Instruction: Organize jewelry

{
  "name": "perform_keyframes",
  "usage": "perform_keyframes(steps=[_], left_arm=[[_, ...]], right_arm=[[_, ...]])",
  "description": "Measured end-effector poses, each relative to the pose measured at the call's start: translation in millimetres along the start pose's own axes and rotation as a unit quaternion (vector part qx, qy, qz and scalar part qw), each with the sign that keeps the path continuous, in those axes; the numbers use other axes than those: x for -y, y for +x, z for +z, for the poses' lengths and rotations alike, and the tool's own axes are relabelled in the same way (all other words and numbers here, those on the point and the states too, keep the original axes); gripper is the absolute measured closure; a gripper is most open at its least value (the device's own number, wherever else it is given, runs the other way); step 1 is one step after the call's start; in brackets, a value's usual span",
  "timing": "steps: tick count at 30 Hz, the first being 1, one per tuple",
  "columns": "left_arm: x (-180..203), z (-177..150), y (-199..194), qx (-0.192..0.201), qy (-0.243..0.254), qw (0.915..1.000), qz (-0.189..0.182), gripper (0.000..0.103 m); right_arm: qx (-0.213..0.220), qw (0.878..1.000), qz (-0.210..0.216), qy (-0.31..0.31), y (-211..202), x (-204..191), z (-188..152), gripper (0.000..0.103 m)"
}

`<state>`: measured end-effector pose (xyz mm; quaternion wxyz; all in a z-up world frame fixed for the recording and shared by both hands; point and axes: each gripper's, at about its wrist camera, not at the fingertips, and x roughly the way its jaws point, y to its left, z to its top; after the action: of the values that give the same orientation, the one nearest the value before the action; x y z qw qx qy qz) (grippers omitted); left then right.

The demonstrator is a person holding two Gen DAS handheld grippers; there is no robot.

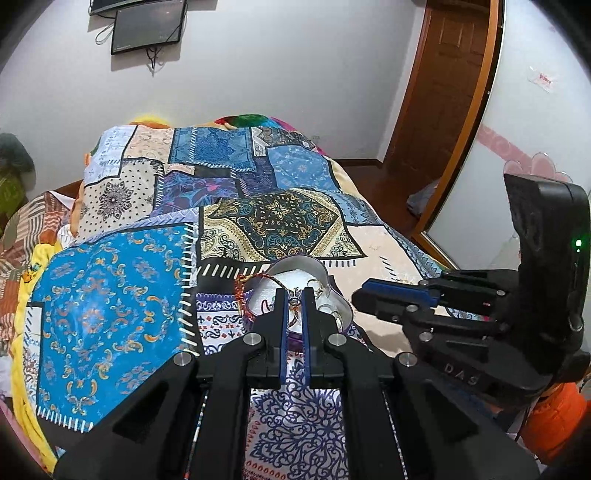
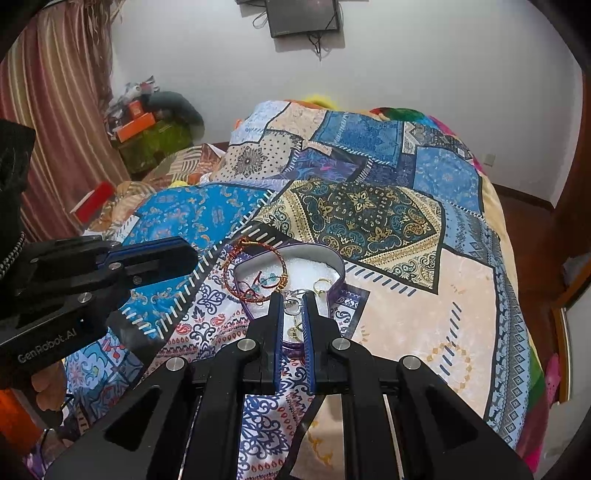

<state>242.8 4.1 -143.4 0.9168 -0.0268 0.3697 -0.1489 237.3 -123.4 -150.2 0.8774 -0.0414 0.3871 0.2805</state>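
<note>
A patchwork quilt (image 2: 388,221) covered the bed. On it sat a heart-shaped jewelry box (image 2: 338,264), a red beaded bracelet (image 2: 236,269) draped over its rim. The right gripper (image 2: 293,299) had its fingers nearly together around a small silver piece (image 2: 291,304), too tiny to identify. The left gripper (image 1: 294,295) stood narrowly parted over the box, its tips hiding what lay between them.

From my left wrist feed, my own fingers (image 1: 284,314) hid the near rim of the jewelry box (image 1: 334,286). Small silver pieces (image 2: 293,301) sat between the right gripper (image 2: 294,306) tips, too small for me to identify. The wall monitor (image 2: 303,16) was cut off at the top edge.
</note>
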Motion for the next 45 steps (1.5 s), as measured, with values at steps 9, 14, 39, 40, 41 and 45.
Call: perform_keyframes(steps=[9,14,39,40,41,45], left_arm=[[-7,0,23,-0.019,-0.009,0.9998,0.005,0.098],[-10,-2,37,-0.035,-0.014,0.9993,0.004,0.098],[-11,2,-6,0.000,-0.020,0.9992,0.033,0.094],[-10,2,-15,0.008,-0.019,0.9991,0.036,0.092],[-8,3,-24,0.018,-0.018,0.9989,0.040,0.087],[-3,5,-56,0.055,-0.014,0.9969,0.055,0.076]], right_arm=[[-0.017,1.000,0.010,0.004,16,3,1,0.094],[-0.032,0.999,0.016,0.004,26,2,-1,0.094],[-0.019,1.000,-0.008,-0.010,4,-5,6,0.070],[-0.010,1.000,-0.011,-0.010,-4,-6,8,0.070],[0.000,1.000,-0.014,-0.010,-12,-8,9,0.070],[0.044,0.998,-0.029,-0.015,-46,-15,16,0.070]])
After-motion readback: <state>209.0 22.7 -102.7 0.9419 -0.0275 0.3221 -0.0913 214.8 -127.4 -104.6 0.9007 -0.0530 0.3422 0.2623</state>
